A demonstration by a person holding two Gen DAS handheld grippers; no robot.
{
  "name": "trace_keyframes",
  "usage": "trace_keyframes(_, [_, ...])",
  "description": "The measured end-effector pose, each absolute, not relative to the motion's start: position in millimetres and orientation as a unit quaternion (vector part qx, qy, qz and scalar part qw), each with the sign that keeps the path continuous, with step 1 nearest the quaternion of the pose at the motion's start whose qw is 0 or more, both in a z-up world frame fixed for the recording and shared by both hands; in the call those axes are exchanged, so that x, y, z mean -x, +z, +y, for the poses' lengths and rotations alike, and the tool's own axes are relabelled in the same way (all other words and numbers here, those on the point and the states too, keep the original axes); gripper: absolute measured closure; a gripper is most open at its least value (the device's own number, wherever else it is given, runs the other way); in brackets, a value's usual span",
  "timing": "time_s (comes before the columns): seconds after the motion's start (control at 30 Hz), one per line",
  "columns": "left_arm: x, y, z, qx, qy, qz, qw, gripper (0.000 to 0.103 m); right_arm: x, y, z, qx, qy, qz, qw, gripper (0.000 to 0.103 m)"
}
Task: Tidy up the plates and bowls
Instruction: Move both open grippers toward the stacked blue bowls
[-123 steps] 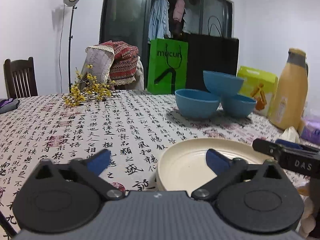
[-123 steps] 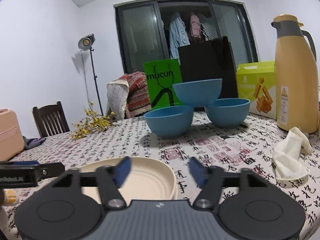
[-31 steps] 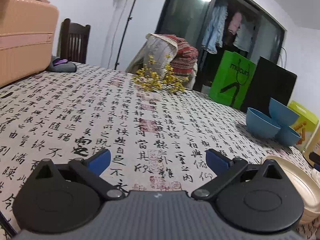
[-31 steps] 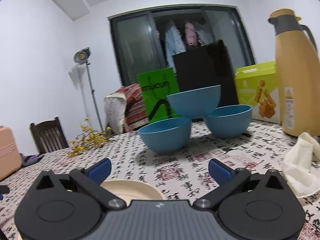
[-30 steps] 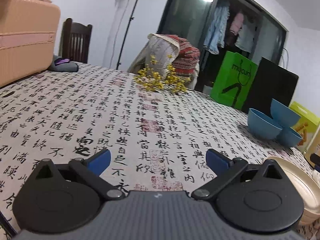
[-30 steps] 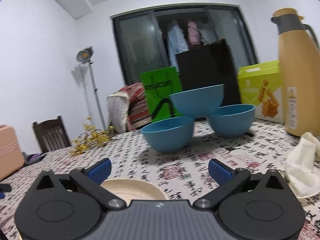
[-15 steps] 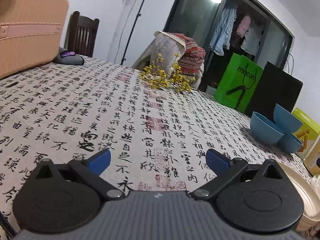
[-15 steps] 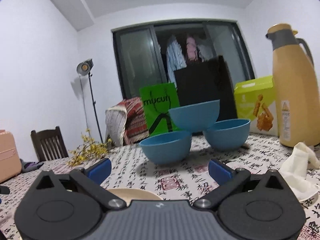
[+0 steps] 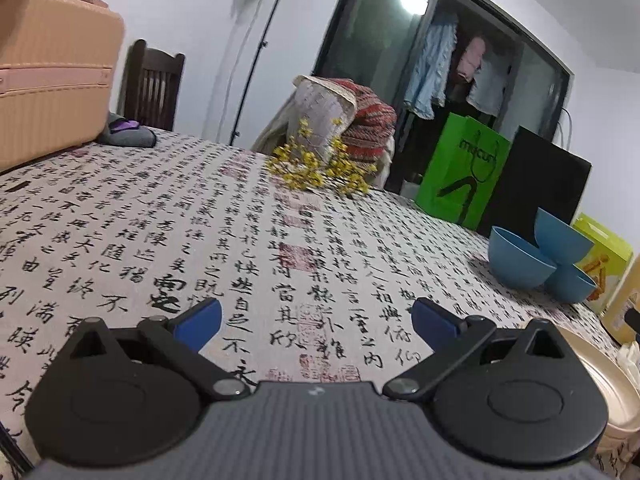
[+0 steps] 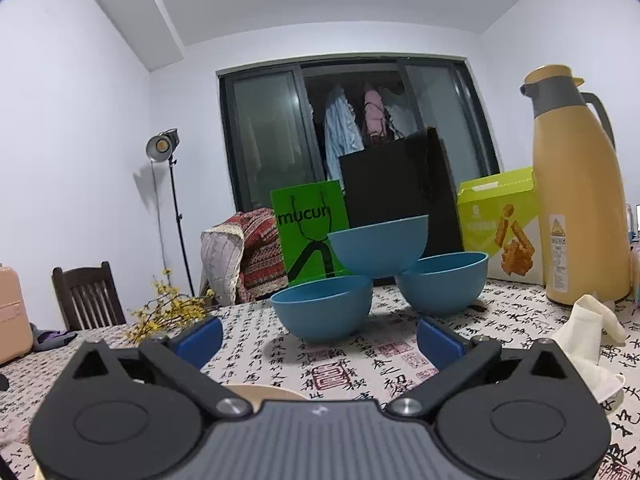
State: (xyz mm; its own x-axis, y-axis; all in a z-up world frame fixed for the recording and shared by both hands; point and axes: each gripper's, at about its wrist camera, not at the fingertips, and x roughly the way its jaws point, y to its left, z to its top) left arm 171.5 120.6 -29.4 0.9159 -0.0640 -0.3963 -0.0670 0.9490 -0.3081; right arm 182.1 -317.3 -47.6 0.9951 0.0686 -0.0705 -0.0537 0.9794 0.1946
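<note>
I see both my left gripper (image 9: 316,320) and right gripper (image 10: 318,338) spread wide and empty over the calligraphy-print cloth counter (image 9: 240,240), three round blue bowls (image 10: 378,250) piled ahead of the right gripper, cream round plate (image 9: 608,384) just right of the left gripper.

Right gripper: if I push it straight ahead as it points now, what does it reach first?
Probably the nearest blue bowl, sitting between the open right gripper fingers' line; a second bowl rests on top. Depth is uncertain.
</note>
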Motion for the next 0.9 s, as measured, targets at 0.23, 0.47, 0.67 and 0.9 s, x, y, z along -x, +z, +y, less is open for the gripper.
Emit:
trace_keyframes(0.23, [-173.1, -29.2, 126.8, 0.173, 0.017, 0.209, 0.962, 0.0, -191.8, -47.2, -315.8, -0.092, 0.049, 0.068, 0.992, 0.0])
trace_keyframes(0.47, [-177.0, -29.9, 127.0, 0.174, 0.019, 0.223, 0.959, 0.0, -196.1, -48.2, -317.5, -0.1, 0.051, 0.086, 0.99, 0.0])
trace_keyframes(0.67, [-176.2, -29.4, 120.0, 0.154, 0.019, 0.218, 0.963, 0.0, -196.2, -48.8, -319.0, -0.104, 0.053, 0.085, 0.99, 0.0])
trace_keyframes(0.9, [-172.9, -29.2, 119.5, 0.151, 0.019, 0.207, 0.966, 0.0, -196.7, -48.7, -319.5, -0.102, 0.061, 0.084, 0.989, 0.0])
